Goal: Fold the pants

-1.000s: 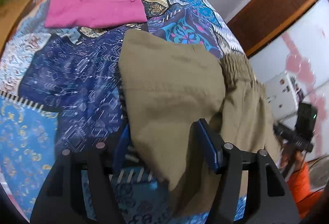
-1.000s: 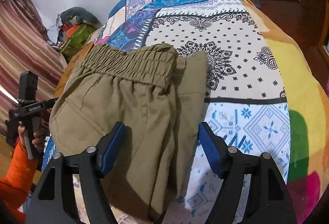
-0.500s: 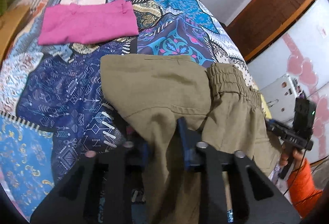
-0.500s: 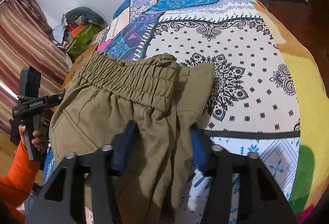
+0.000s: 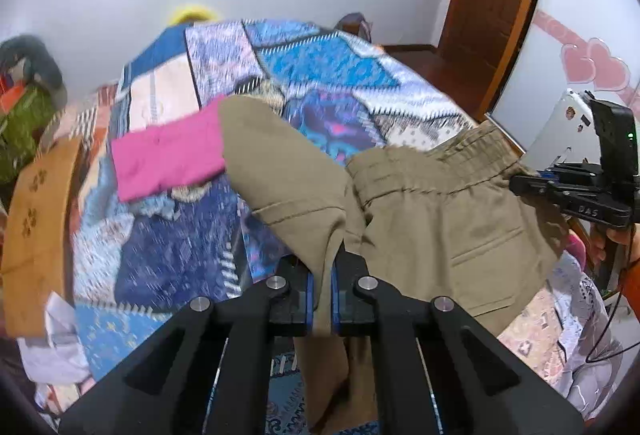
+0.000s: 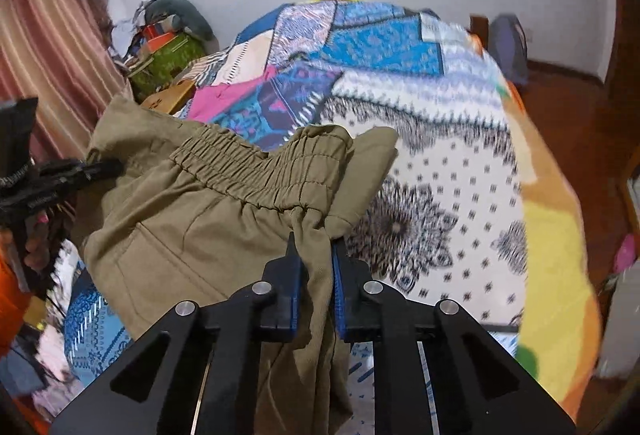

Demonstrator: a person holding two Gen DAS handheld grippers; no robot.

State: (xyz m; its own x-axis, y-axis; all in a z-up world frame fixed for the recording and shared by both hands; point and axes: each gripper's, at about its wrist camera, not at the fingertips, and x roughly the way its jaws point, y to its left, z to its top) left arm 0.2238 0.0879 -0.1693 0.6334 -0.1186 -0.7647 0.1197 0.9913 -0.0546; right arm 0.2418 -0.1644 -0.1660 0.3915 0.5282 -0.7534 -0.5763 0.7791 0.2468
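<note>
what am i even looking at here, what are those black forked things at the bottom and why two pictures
Each picture comes from a camera mounted on a handheld two-finger gripper; a person holds one in each hand. The left gripper is shut on a hem end of the olive-khaki cotton pants. The right gripper is shut on them just below the gathered elastic waistband. The pants hang above a bed with a patchwork-patterned bedspread. A folded magenta cloth also lies there.
</note>
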